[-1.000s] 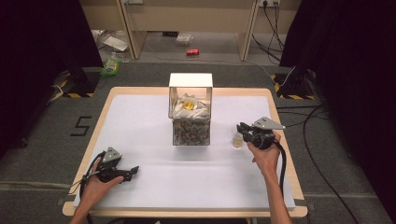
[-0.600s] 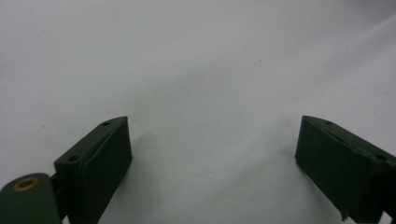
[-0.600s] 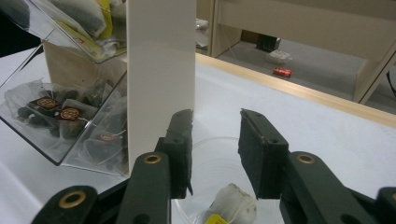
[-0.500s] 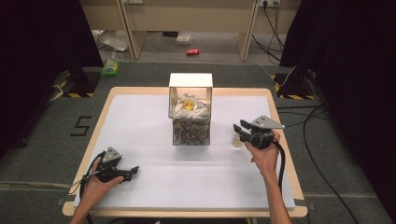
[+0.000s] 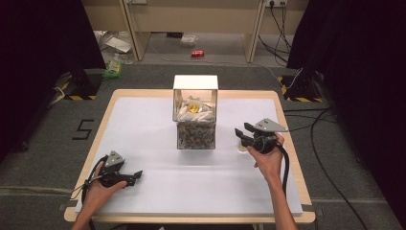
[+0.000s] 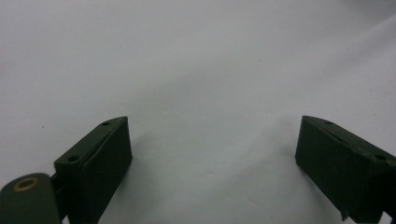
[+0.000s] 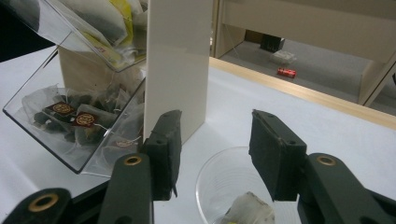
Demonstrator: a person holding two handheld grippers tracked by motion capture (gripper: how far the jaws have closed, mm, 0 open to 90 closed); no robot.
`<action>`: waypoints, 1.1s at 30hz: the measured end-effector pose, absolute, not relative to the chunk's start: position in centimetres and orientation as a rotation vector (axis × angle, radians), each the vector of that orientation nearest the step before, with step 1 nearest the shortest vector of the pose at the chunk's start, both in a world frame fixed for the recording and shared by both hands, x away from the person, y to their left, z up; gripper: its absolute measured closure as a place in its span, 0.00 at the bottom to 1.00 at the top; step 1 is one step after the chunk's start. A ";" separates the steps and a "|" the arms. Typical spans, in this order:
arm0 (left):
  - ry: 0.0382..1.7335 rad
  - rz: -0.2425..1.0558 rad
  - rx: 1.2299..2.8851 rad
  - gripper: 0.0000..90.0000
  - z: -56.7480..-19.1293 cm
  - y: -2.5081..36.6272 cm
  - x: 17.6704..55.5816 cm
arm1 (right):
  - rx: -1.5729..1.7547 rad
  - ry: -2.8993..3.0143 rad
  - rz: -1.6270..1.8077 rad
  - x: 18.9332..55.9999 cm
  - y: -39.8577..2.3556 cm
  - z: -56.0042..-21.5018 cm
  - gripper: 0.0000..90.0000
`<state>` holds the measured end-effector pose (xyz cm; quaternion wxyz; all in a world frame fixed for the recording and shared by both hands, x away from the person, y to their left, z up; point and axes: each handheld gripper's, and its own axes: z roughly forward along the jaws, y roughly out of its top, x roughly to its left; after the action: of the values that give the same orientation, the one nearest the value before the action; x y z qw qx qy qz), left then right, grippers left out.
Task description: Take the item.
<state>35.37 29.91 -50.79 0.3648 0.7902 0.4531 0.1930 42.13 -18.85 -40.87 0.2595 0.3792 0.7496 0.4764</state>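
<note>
A clear box (image 5: 195,115) full of tea bags stands mid-table; in the right gripper view its slanted clear bin (image 7: 79,121) and white side panel (image 7: 177,65) are close on the left. My right gripper (image 5: 242,130) (image 7: 215,126) hovers open just right of the box, above a clear plastic cup (image 5: 242,148) (image 7: 224,182). A tea bag (image 7: 247,212) lies in that cup, below the jaws and untouched. At the table's front left my left gripper (image 5: 137,176) (image 6: 212,135) rests low, open wide, with bare white tabletop between its jaws.
The white table top (image 5: 158,124) has a wooden rim (image 5: 191,219). Beyond it on the floor lie a red can (image 5: 197,53) and a green item (image 5: 114,69). Cables (image 5: 330,139) run along the right side.
My right gripper has drifted slightly left, toward the box, above the cup. The left gripper has stayed put.
</note>
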 end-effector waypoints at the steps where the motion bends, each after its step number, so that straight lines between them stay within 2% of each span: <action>1: 1.165 0.496 2.032 0.11 -50.8 29.9 35.4 | 1.027 2.032 1.290 42.1 -18.8 -40.9 0.58; 11: 1.166 0.496 2.033 0.11 -50.8 29.9 35.4 | 1.039 2.055 1.285 41.6 -17.4 -40.7 0.44; 33: 1.166 0.496 2.032 0.11 -50.8 29.9 35.4 | 1.027 2.125 1.284 39.3 -16.2 -41.7 0.40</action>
<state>35.37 29.93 -50.78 0.3647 0.7900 0.4534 0.1929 39.34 -16.24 -41.70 0.2254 0.3725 0.7705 0.4656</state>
